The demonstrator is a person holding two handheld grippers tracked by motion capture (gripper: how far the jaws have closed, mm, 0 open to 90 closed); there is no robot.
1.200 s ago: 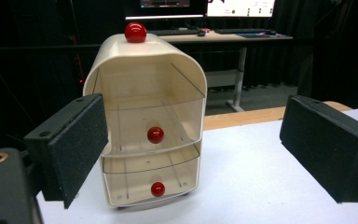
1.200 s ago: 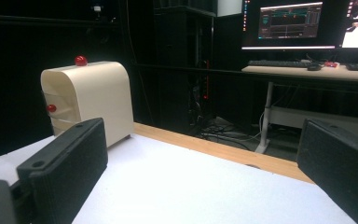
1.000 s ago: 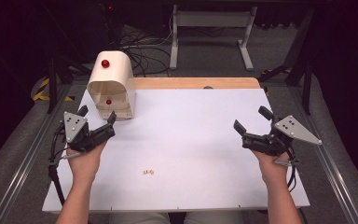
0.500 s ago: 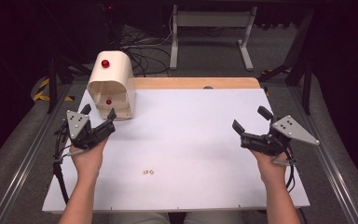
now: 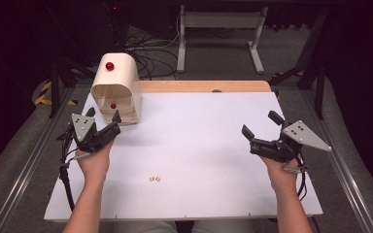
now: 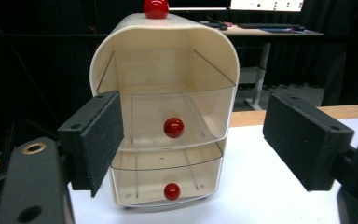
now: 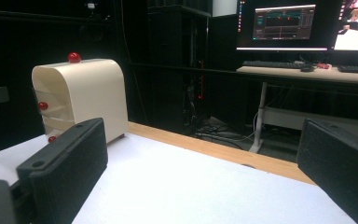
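Note:
A cream drawer cabinet [image 5: 115, 90] with a rounded top stands at the table's back left; it has a red knob on top [image 5: 109, 65] and two clear drawers with red knobs [image 6: 173, 127] [image 6: 171, 191], both shut. My left gripper [image 5: 103, 115] is open just in front of the cabinet [image 6: 168, 107], its jaws wide on either side of the drawers and touching nothing. My right gripper [image 5: 261, 124] is open over the right side of the table, empty; the cabinet [image 7: 79, 95] appears far off to its left.
Two tiny light-coloured pieces [image 5: 155, 179] lie on the white table top [image 5: 199, 145] near the front middle. A wooden strip [image 5: 204, 86] runs along the far edge. Cables and a desk frame [image 5: 218, 29] stand on the floor beyond; monitors [image 7: 284, 23] glow in the background.
My left gripper has moved forward, closer to the cabinet's front. The right gripper has barely shifted.

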